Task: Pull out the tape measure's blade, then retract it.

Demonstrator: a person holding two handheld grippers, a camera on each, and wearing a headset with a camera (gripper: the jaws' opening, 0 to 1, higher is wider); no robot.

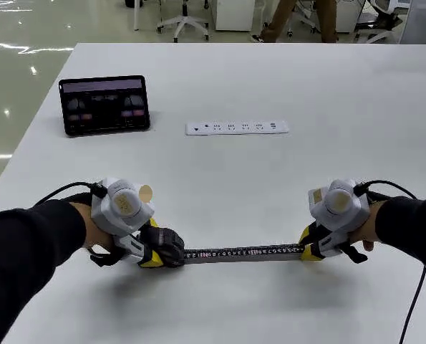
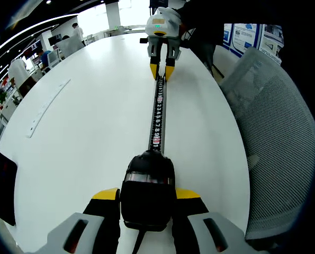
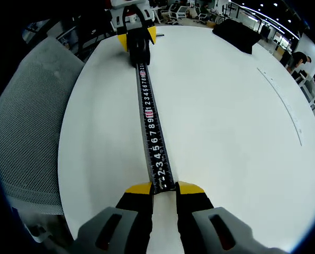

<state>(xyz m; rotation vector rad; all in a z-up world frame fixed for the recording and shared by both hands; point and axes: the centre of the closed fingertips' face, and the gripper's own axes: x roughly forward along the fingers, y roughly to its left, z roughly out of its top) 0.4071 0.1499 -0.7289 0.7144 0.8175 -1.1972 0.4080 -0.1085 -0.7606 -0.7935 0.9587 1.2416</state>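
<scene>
The black tape measure case (image 1: 167,246) (image 2: 147,188) (image 3: 138,48) sits low over the white table (image 1: 270,93), clamped between the yellow-tipped jaws of my left gripper (image 1: 155,249) (image 2: 146,193). Its dark numbered blade (image 1: 243,252) (image 2: 158,114) (image 3: 151,138) is drawn out flat to the right. My right gripper (image 1: 309,250) (image 3: 162,187) is shut on the blade's free end. In the left gripper view the right gripper (image 2: 161,70) appears at the far end of the blade; in the right gripper view the left gripper (image 3: 136,38) holds the case at the far end.
A dark tablet (image 1: 105,104) stands at the back left and a white power strip (image 1: 237,127) lies at mid-table. A grey mesh chair (image 2: 284,132) (image 3: 33,116) stands beside the table's near edge. Office chairs and a person's legs are beyond the far edge.
</scene>
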